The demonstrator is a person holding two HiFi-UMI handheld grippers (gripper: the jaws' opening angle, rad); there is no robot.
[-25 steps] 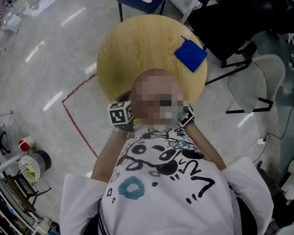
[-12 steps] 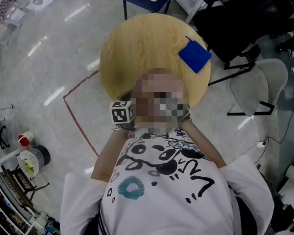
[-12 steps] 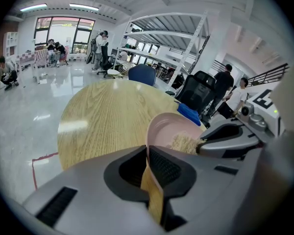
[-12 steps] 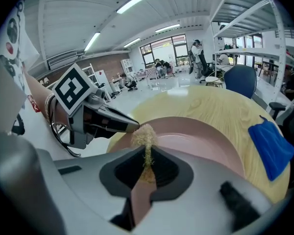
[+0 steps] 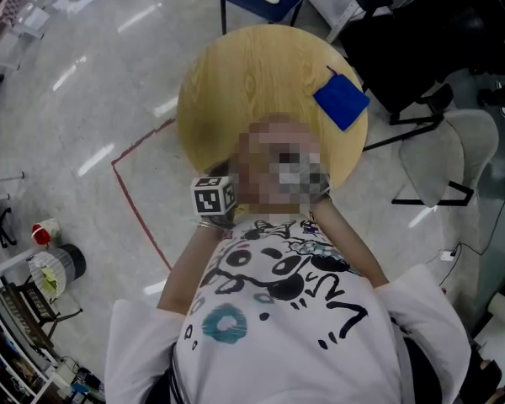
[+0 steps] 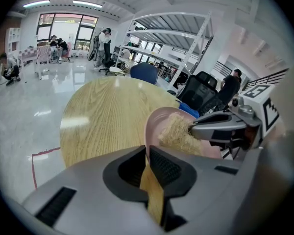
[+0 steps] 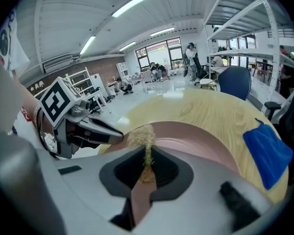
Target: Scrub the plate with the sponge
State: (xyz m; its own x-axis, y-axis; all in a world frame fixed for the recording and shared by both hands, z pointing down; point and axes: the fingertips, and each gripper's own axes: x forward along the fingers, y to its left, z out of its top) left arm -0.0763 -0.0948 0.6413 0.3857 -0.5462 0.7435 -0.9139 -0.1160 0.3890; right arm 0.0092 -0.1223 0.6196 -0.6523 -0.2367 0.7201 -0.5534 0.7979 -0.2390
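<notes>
Pinching the pink plate (image 6: 161,124) by its near rim with the left gripper (image 6: 147,153), with both jaws pressed tight on that edge and nothing else between them. Holding it tilted over the near side of the round wooden table (image 6: 103,111); hard to say whether it is touching the wood. On the other side, squeezing the sponge (image 6: 179,133), a tan, scratchy, fibrous wad, in the right gripper (image 7: 147,155), with jaws nearly together on a thin flattened strip of it. Pushing the fluffy end of that sponge against the plate's face, just beside the left gripper's pinch. Coming at the plate from opposite sides, with the two grippers close together and each plainly in the other's view. Looking down from the head view now: only the left gripper's marker cube (image 5: 213,196) showing clearly at the table's near edge, with plate, sponge and right gripper mostly lost behind a blurred patch. Over on the far right of the tabletop, a blue cloth (image 5: 342,101) lying flat, well apart from the plate. Beyond that, a shiny pale floor (image 5: 67,124) with a red tape line (image 5: 132,204), a blue chair (image 6: 144,72) past the table, and metal shelving (image 6: 176,38) behind it.
</notes>
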